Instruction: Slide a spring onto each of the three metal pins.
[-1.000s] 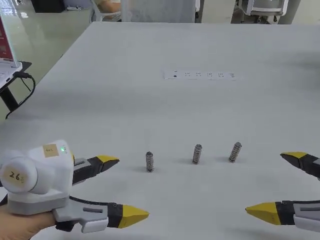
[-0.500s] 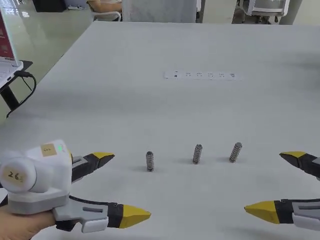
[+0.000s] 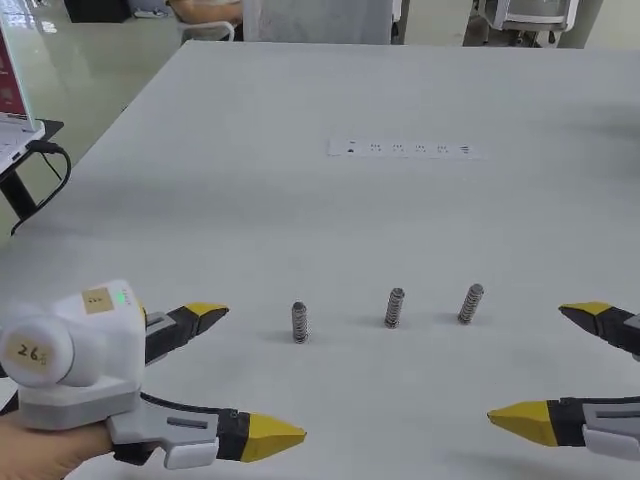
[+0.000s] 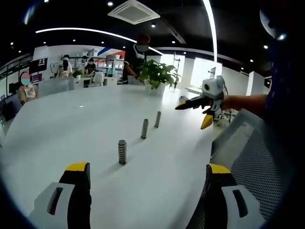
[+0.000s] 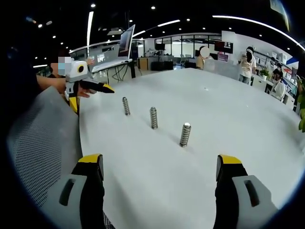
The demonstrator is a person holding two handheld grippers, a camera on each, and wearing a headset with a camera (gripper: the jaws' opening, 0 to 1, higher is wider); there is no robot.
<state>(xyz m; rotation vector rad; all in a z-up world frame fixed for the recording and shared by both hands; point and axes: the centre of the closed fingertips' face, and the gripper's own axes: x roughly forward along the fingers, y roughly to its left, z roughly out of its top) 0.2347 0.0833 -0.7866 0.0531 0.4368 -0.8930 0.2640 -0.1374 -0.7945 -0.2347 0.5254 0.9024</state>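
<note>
Open-plan office space is seen behind a broad, pale grey desk [image 3: 400, 90], into whose far half a white power strip [image 3: 400, 150] is set flush.

Nearer the person, the left gripper [image 3: 255, 374] and the right gripper [image 3: 532, 366] are held low over the desk, one at each end of the row of pins. The yellow-tipped fingers [image 3: 270, 433] of both are spread wide, and nothing is gripped in either.

Almost nothing has changed over the last second. The left gripper has only drifted a touch, the right has stayed put, and the pins have not been touched. This is judged to mean that the threading is finished and no further spring is waiting.

The left pin [image 3: 299, 322], middle pin [image 3: 394, 308] and right pin [image 3: 470, 304] stand in a row on the near part of the desk, well apart from one another. A dull grey coiled spring [image 5: 185, 135] is sleeved over each pin, and a bright rounded tip [image 5: 187, 125] shows above the right one's coil.
</note>
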